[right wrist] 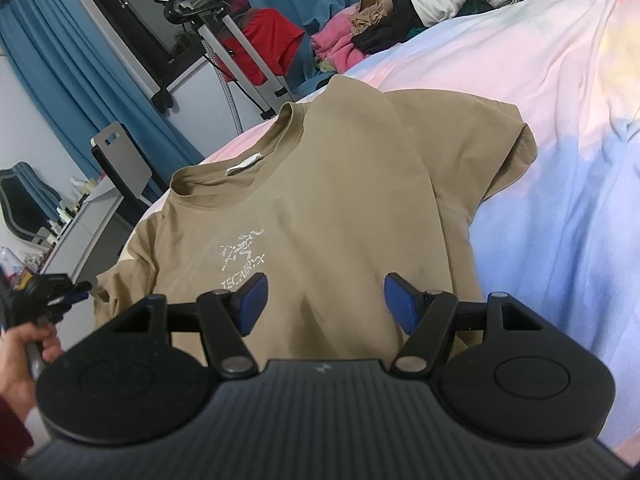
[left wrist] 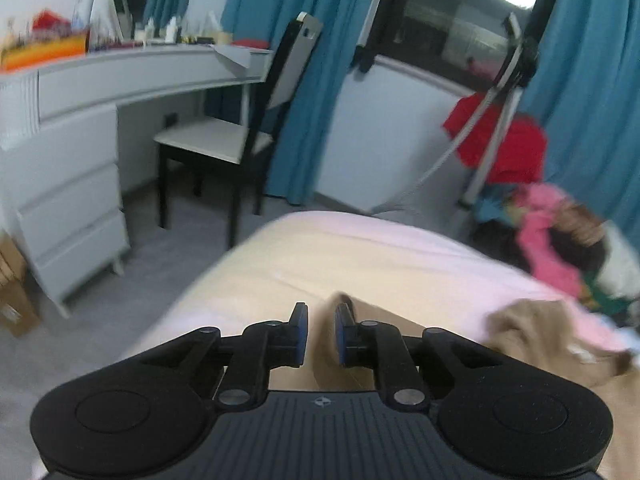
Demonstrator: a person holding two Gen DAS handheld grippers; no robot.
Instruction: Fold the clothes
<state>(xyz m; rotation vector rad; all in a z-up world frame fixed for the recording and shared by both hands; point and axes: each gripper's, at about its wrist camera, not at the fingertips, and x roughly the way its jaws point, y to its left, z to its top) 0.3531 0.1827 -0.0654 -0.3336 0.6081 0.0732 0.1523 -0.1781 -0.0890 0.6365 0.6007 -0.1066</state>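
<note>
Two grippers: left gripper (left wrist: 320, 330) pinches the tan T-shirt (right wrist: 320, 200) sleeve at nine o'clock for folding; right gripper (right wrist: 324, 304) hovers spread wide above its chest.

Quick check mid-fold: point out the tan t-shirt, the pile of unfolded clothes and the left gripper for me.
tan t-shirt (right wrist: 320, 200): right wrist view, chest panel above the logo.
pile of unfolded clothes (right wrist: 340, 46): right wrist view, pink garment.
left gripper (left wrist: 320, 334): left wrist view, midway between fingertips, tan fabric pinched there.

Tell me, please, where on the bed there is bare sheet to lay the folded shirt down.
Bare sheet lies to the right of the tan T-shirt, beyond its sleeve. The far corner is crowded by the clothes pile.
</note>
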